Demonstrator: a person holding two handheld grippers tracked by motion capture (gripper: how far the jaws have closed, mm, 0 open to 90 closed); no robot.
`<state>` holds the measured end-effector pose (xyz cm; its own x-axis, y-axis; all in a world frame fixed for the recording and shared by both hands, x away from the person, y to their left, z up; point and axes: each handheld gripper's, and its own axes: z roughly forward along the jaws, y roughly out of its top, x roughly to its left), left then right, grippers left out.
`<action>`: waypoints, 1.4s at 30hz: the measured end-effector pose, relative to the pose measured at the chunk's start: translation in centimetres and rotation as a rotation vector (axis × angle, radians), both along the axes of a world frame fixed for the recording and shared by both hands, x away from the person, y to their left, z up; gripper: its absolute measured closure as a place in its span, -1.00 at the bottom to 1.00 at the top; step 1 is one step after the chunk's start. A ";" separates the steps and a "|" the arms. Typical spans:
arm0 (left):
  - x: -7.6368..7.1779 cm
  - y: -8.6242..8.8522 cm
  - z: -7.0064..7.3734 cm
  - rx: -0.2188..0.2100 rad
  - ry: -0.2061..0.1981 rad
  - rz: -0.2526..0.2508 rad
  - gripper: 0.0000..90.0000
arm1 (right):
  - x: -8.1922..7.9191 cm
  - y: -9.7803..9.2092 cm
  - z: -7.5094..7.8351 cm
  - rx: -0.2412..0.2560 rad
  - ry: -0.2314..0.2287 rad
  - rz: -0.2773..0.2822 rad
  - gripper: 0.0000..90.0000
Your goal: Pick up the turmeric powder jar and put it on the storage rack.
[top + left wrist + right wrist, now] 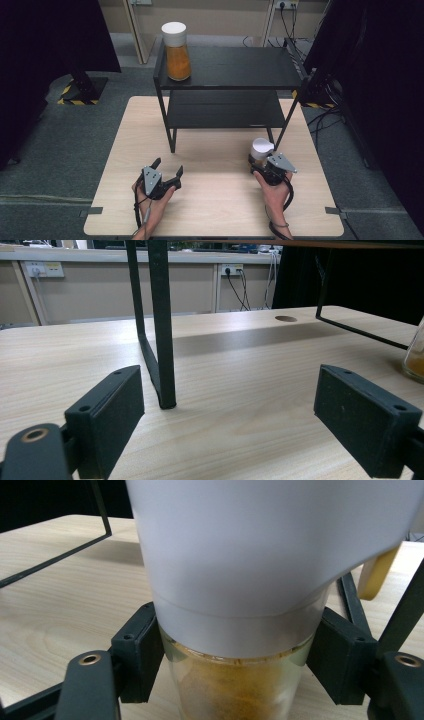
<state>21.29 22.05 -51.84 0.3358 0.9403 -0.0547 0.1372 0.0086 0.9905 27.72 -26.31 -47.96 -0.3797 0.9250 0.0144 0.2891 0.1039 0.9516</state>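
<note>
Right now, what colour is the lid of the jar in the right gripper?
White lid, clearest in the right gripper view.

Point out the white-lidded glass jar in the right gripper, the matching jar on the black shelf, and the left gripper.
White-lidded glass jar of orange powder point(235, 690): right gripper view, glass body between the jaws.
Matching jar on the black metal shelf point(178, 62): high view, orange-filled body.
Left gripper point(168, 170): high view, midway between its fingertips.

A clear glass jar point(240, 685) has a white lid and orange-yellow powder inside. A second clear glass jar point(177, 50) on the black metal shelf rack point(235, 70) has the same white lid and orange filling. The pale wood-grain table point(215, 200) shows light beige streaks. Both grippers' jaws are matte black, each with a grey three-cornered plate. Yellow-and-black hazard stripes point(70, 95) mark the grey floor.
</note>
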 end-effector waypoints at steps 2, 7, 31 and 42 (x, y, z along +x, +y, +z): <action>0.0 0.0 0.0 0.000 -0.001 0.000 -0.73 | 0.0 0.1 0.0 -0.001 0.000 -0.004 -0.32; 0.0 0.0 0.0 0.000 0.000 0.000 -0.73 | -0.4 0.0 0.2 0.006 -0.003 -0.014 -0.31; -0.1 -0.1 0.0 0.004 -0.004 0.004 -0.73 | -4.8 -0.8 4.7 0.046 -0.187 0.015 -0.31; -0.1 -0.1 0.0 0.005 -0.005 0.006 -0.73 | -5.1 -0.7 6.6 0.061 -0.246 0.016 -0.31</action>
